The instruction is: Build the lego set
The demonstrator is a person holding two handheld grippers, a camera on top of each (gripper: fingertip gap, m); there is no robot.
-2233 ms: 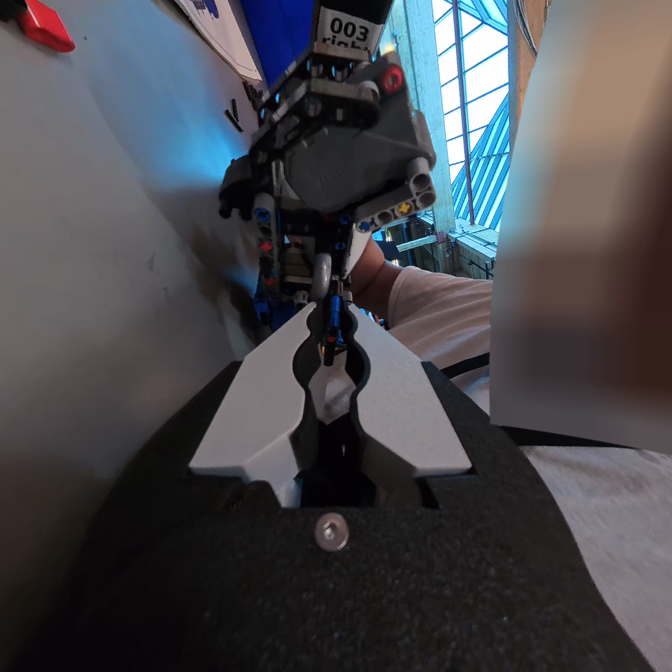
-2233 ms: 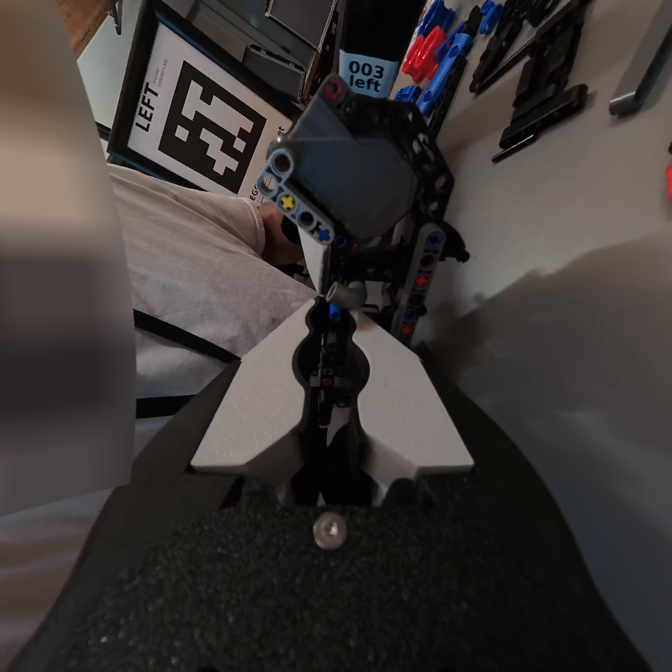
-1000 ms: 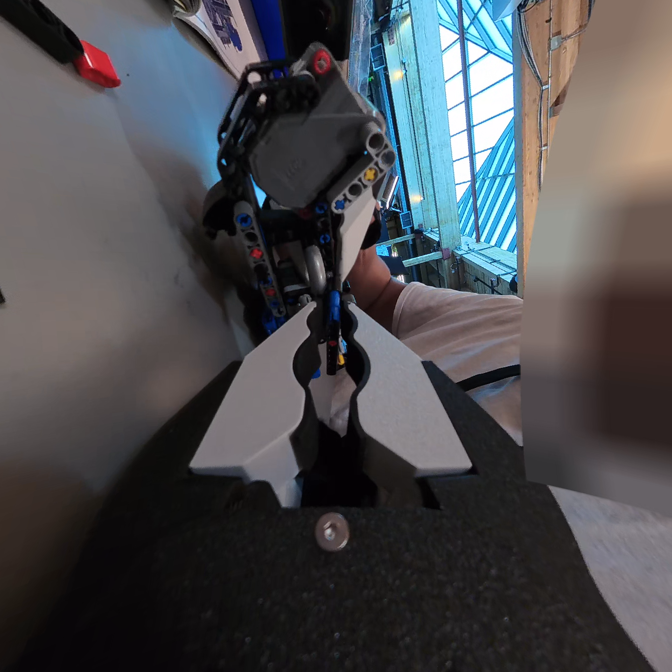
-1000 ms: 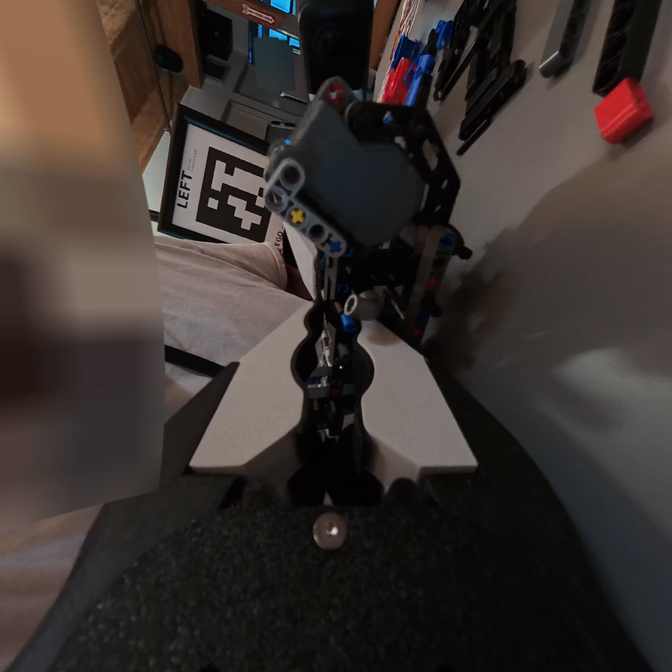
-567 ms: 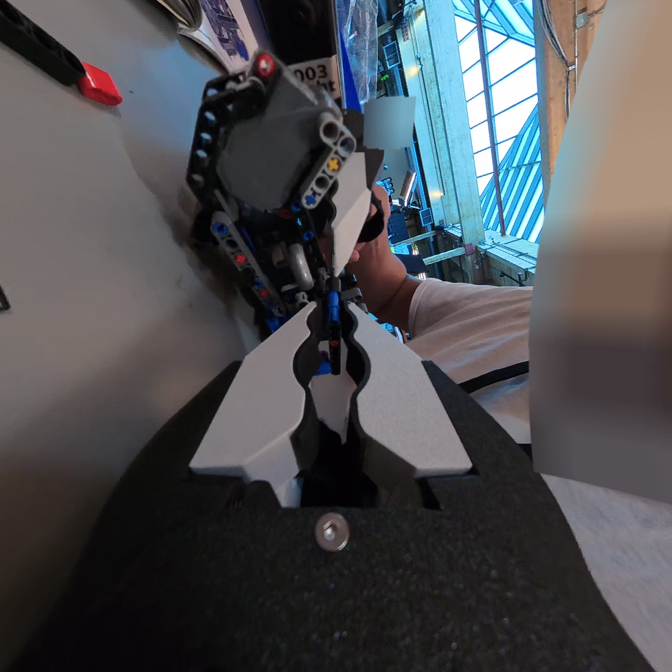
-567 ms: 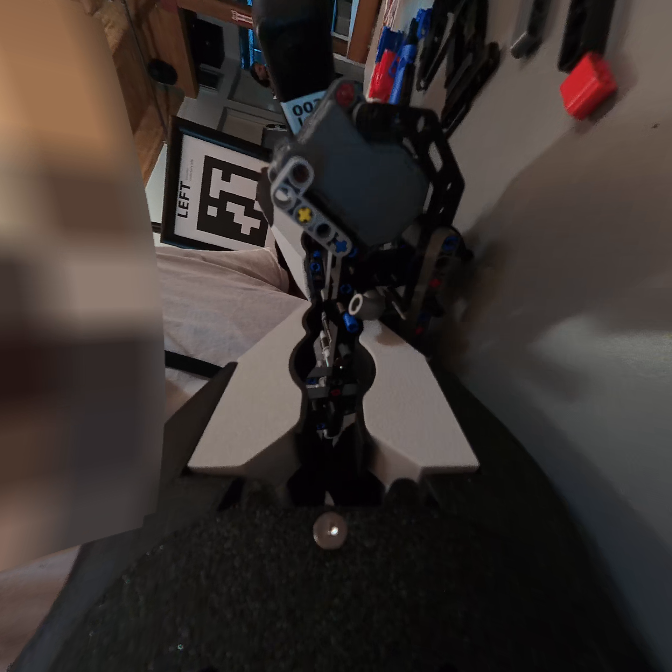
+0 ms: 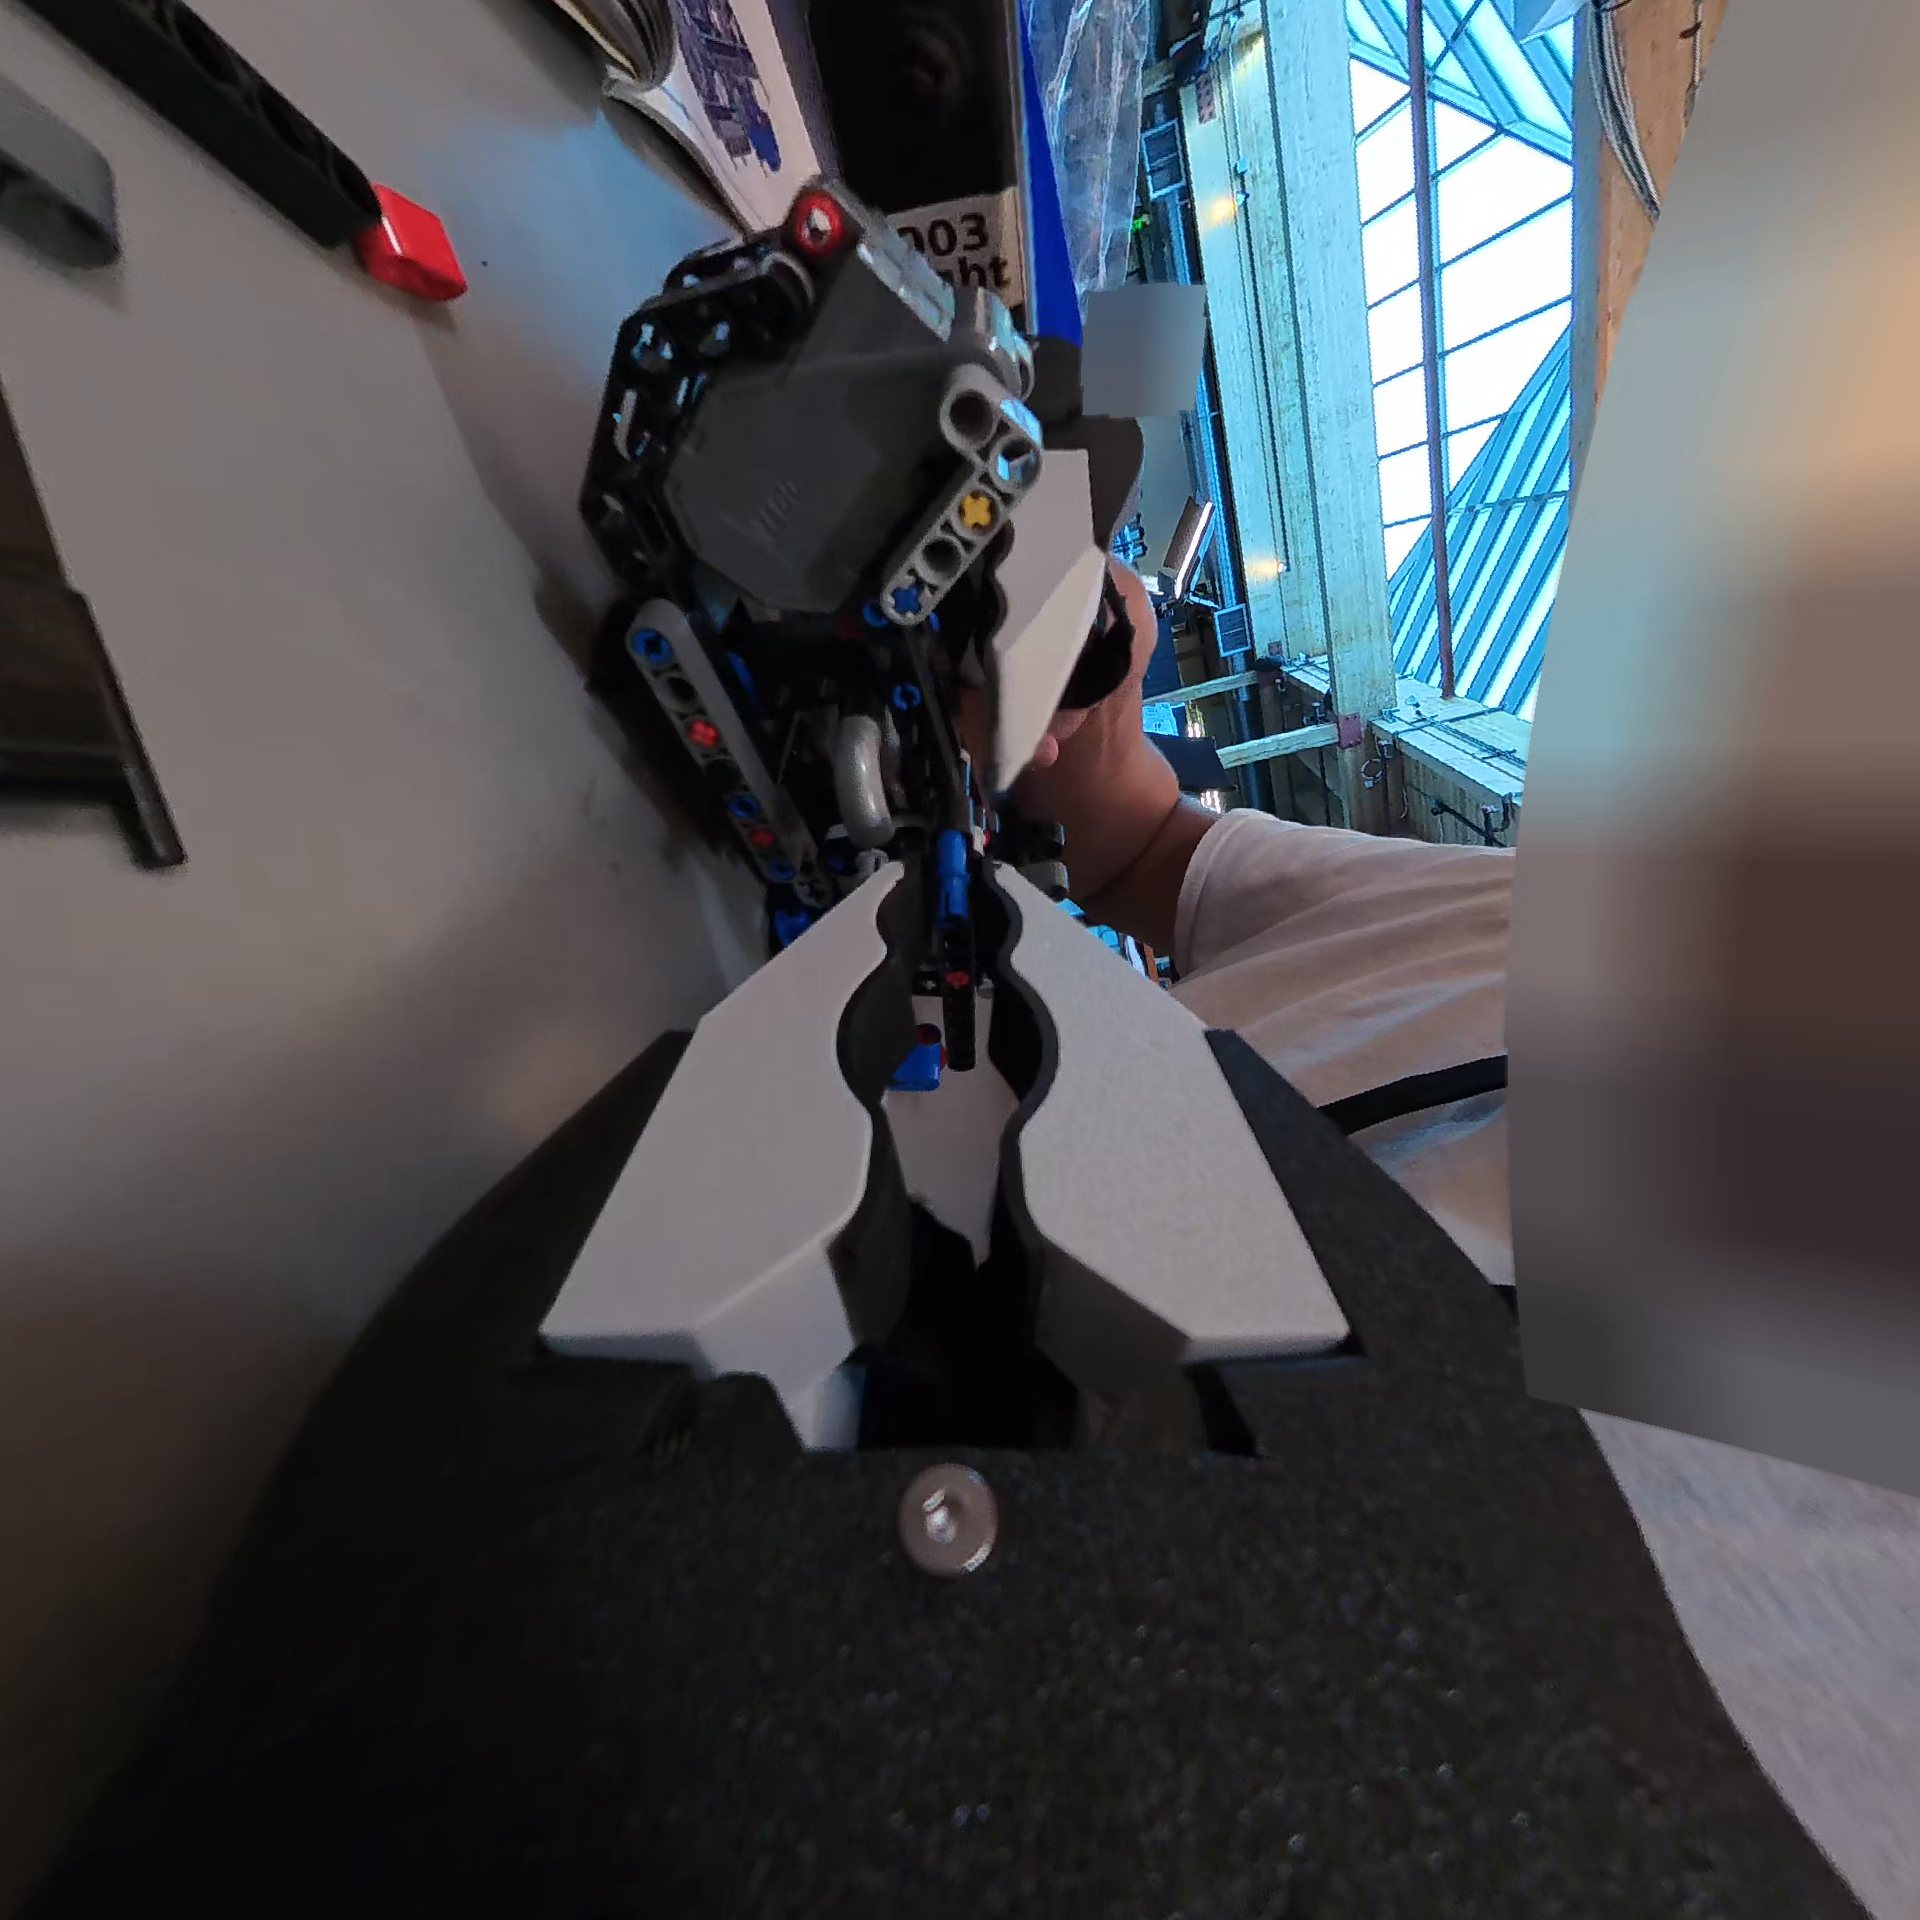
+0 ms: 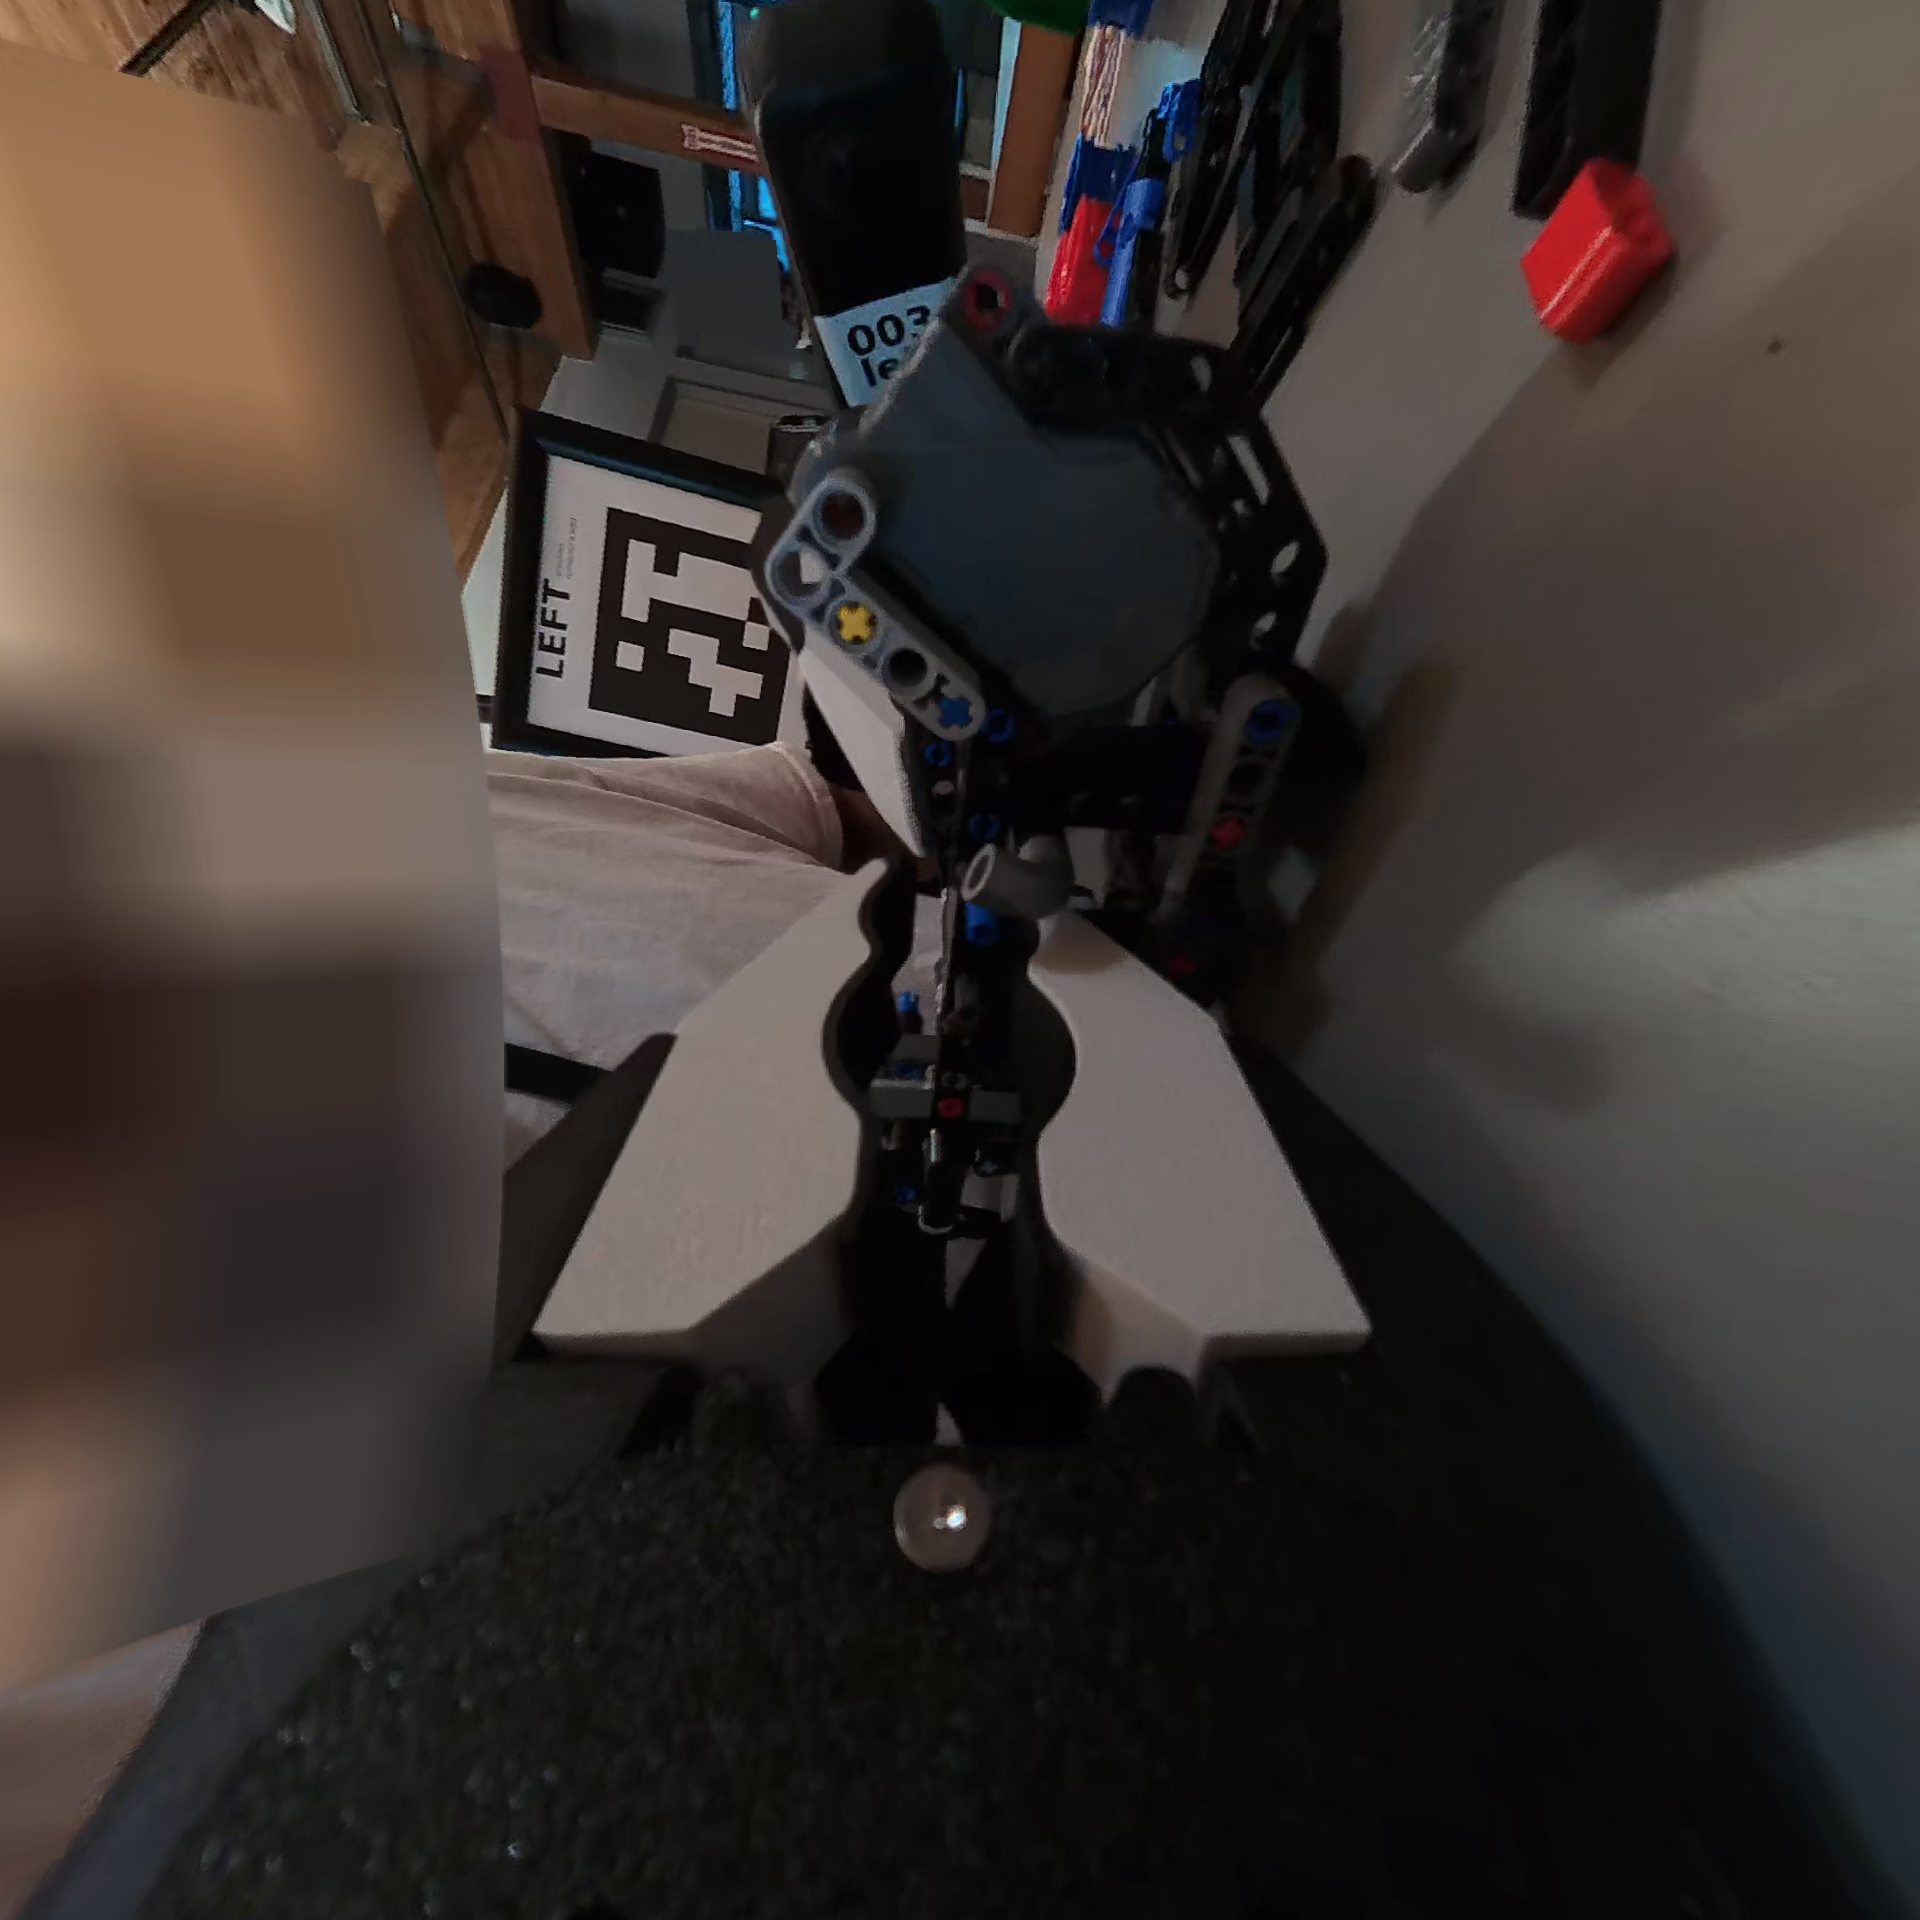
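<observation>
the left gripper [image 7: 951, 914] is clamped on a thin black beam of the model [image 7: 810, 499], and the right gripper [image 8: 951, 925] is clamped on its opposite end, so it is held off the table [image 7: 260, 623], probably for turning

Left wrist view: bright daylight enters through glazed windows [image 7: 1475, 343] at 1 o'clock, casting a blue tint; focus is sharp at centre, with wide-angle curvature toward the edges. A mosaic patch covers the 3 o'clock side. Right wrist view: dim and grainy throughout, motion blur softening the red brick [image 8: 1595, 265] at 1 o'clock; heavy shadow lies across the grey table [image 8: 1662, 935] at 3 o'clock.
</observation>
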